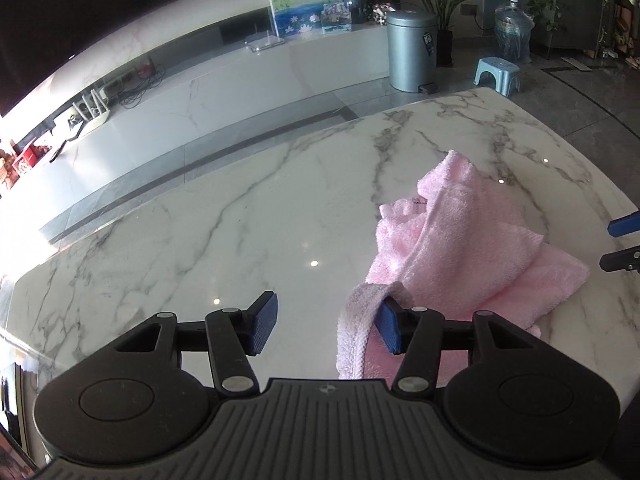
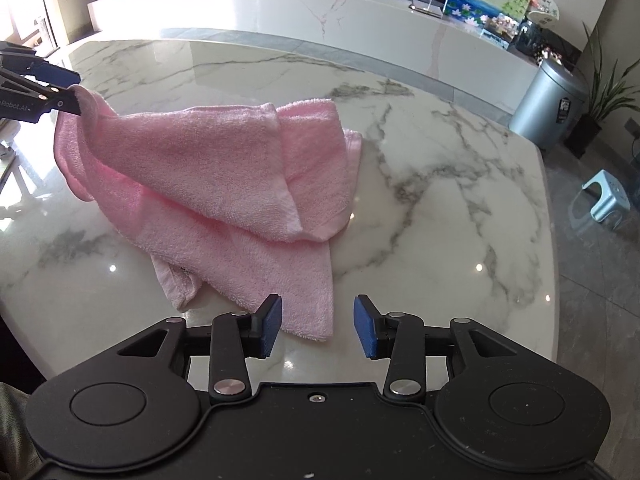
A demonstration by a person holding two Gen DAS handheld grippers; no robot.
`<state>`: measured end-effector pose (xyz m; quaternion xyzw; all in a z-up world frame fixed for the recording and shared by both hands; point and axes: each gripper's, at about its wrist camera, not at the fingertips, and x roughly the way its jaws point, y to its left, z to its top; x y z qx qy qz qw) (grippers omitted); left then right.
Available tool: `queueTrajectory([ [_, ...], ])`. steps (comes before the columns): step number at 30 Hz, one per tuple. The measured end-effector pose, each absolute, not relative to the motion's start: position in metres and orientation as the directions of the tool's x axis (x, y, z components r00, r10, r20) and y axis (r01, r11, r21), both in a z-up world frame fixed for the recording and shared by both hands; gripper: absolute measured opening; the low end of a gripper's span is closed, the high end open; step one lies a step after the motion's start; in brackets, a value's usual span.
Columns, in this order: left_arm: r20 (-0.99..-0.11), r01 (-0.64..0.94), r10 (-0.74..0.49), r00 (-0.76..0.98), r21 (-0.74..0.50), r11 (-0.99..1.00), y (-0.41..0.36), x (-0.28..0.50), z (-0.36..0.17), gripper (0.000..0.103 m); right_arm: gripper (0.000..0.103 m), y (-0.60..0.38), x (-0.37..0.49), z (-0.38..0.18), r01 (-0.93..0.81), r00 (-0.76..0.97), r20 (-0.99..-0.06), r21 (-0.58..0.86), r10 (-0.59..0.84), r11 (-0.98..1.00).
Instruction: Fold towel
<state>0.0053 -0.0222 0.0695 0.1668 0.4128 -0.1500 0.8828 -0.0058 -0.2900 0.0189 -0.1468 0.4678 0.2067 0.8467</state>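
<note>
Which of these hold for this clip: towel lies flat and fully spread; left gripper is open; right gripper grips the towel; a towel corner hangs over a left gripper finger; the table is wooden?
1. The pink towel lies flat and fully spread. False: it is crumpled in a heap, one end lifted.
2. The left gripper is open. True.
3. The right gripper grips the towel. False: its jaws stand open at the towel's near edge, clamping nothing.
4. A towel corner drapes over a finger of the left gripper. True.
5. The table is wooden. False: it looks like white marble with grey veins.
</note>
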Motion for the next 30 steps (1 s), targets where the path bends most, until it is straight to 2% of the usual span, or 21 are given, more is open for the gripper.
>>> queueTrajectory([
  [3, -0.775, 0.441, -0.131, 0.618, 0.204, 0.874, -0.040, 0.008, 0.070, 0.051, 0.039, -0.288, 0.000, 0.023, -0.506, 0.461, -0.846, -0.003, 0.267, 0.863],
  [6, -0.780, 0.462, -0.153, 0.607, 0.190, 0.866, -0.046, 0.008, 0.068, 0.048, 0.039, -0.275, 0.011, 0.026, -0.579, 0.451, -0.841, -0.022, 0.298, 0.815],
  [7, -0.785, 0.468, -0.163, 0.597, 0.176, 0.866, -0.046, 0.009, 0.067, 0.044, 0.039, -0.269, 0.015, 0.028, -0.615, 0.442, -0.841, -0.031, 0.312, 0.788],
  [9, -0.796, 0.477, -0.174, 0.580, 0.159, 0.864, -0.046, 0.010, 0.064, 0.029, 0.039, -0.256, 0.023, 0.032, -0.690, 0.417, -0.841, -0.047, 0.343, 0.723],
  [12, -0.806, 0.498, -0.180, 0.564, 0.158, 0.853, -0.046, 0.009, 0.063, 0.017, 0.039, -0.233, 0.037, 0.038, -0.797, 0.357, -0.851, -0.061, 0.386, 0.601],
  [15, -0.812, 0.506, -0.182, 0.555, 0.156, 0.848, -0.043, 0.009, 0.063, 0.012, 0.039, -0.208, 0.046, 0.042, -0.886, 0.291, -0.870, -0.087, 0.398, 0.456],
  [21, -0.822, 0.510, -0.181, 0.539, 0.147, 0.848, -0.030, 0.010, 0.062, 0.011, 0.039, -0.163, 0.058, 0.047, -0.972, 0.208, -0.902, -0.148, 0.379, 0.183],
  [30, -0.820, 0.536, -0.238, 0.520, 0.097, 0.838, -0.010, 0.007, 0.061, 0.010, 0.039, -0.103, 0.067, 0.045, -0.977, 0.122, -0.954, -0.164, 0.274, -0.137],
])
